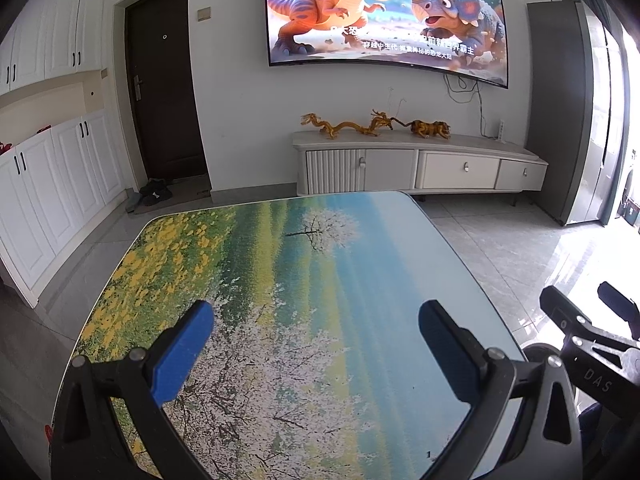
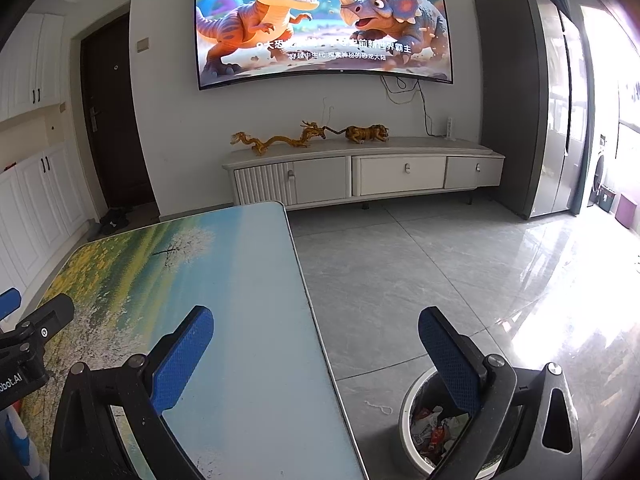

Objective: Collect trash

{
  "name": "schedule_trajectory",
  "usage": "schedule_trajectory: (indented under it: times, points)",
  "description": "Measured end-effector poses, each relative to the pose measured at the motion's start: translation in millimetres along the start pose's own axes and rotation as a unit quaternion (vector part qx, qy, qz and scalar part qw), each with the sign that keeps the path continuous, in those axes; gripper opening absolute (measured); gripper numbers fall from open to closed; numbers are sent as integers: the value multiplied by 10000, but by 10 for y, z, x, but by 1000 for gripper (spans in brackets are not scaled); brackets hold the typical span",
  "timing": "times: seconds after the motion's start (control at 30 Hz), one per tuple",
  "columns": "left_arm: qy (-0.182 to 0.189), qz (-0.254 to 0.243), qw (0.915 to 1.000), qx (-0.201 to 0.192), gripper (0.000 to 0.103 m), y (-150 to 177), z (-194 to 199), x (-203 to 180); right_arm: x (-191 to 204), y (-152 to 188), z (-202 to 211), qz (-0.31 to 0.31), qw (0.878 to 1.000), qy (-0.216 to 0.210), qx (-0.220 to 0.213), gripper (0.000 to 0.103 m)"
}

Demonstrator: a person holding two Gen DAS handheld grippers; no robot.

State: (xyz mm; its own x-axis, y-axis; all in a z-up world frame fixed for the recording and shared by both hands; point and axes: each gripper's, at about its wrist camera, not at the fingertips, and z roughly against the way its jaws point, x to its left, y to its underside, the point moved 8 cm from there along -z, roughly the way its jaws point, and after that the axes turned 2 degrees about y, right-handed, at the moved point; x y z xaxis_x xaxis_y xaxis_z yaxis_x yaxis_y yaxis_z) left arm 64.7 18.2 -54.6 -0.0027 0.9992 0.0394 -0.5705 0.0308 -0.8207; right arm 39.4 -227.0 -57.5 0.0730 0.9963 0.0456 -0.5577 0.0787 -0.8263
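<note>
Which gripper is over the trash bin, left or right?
The right gripper: its right finger overlaps the trash bin on the floor beside the table. The left gripper hangs open over the tabletop only.

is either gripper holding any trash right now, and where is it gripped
Nothing is held. The left gripper is open over the table; the right gripper is open above the trash bin, its pads bare.

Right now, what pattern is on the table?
A flowery landscape print on the table; left wrist view.
</note>
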Motion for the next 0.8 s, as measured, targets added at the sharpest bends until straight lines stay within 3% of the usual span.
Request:
schedule_trajectory:
  times: [0.8]
  points:
    - [-118,176,9998,-35,103,-44,22,87,-5,28,-2,-6,10000,86,10,103]
